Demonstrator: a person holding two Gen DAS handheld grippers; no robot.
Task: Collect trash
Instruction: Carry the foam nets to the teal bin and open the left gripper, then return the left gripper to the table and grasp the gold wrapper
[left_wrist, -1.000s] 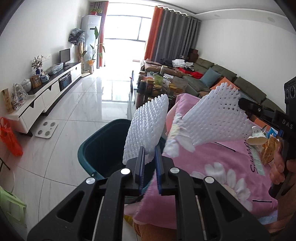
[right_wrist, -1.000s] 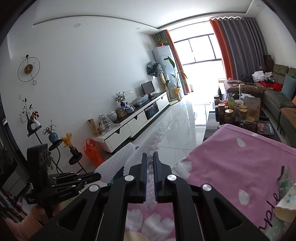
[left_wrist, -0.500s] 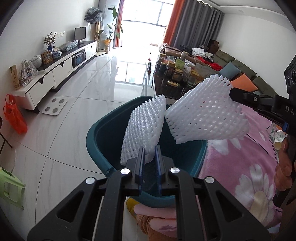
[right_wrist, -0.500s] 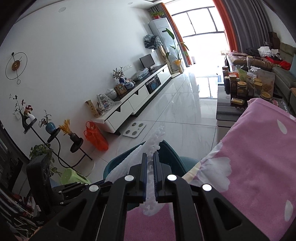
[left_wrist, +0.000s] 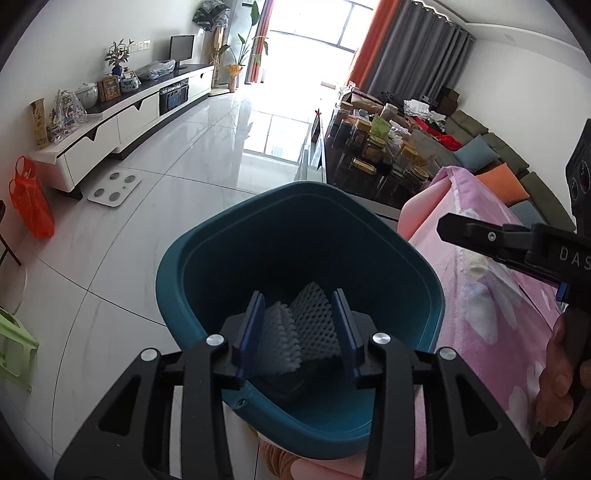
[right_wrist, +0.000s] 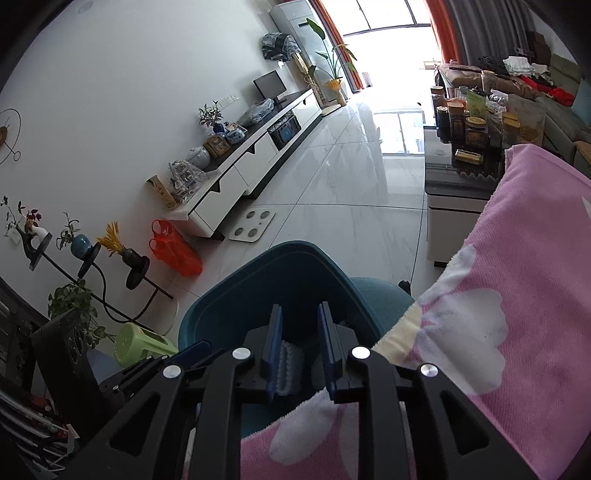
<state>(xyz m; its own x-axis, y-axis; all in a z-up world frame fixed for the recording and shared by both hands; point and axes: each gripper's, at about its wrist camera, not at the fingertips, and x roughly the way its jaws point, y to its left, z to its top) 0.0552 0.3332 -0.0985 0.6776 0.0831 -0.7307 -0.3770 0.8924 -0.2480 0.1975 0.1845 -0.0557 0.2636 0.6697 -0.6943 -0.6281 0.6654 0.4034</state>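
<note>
A teal bin (left_wrist: 207, 266) stands on the floor beside the pink-covered table. Two white foam nets (left_wrist: 295, 332) lie inside it at the bottom. My left gripper (left_wrist: 299, 306) is open and empty, right above the bin's mouth. My right gripper (right_wrist: 299, 321) is open and empty too, over the bin's rim (right_wrist: 236, 280) at the table edge; a bit of white foam net (right_wrist: 290, 365) shows between its fingers, down in the bin. The right gripper also shows in the left wrist view (left_wrist: 491, 236), above the table.
The pink flowered tablecloth (left_wrist: 498, 306) covers the table to the right. A dark coffee table (left_wrist: 373, 162) with several jars stands beyond the bin. A green stool (right_wrist: 144, 343), an orange bag (right_wrist: 173, 251), a white scale (right_wrist: 253, 225) and a TV cabinet (right_wrist: 255, 155) line the left.
Both grippers opened and let go of their foam nets, which dropped into the teal bin. Both views tilted down closer over the bin.
</note>
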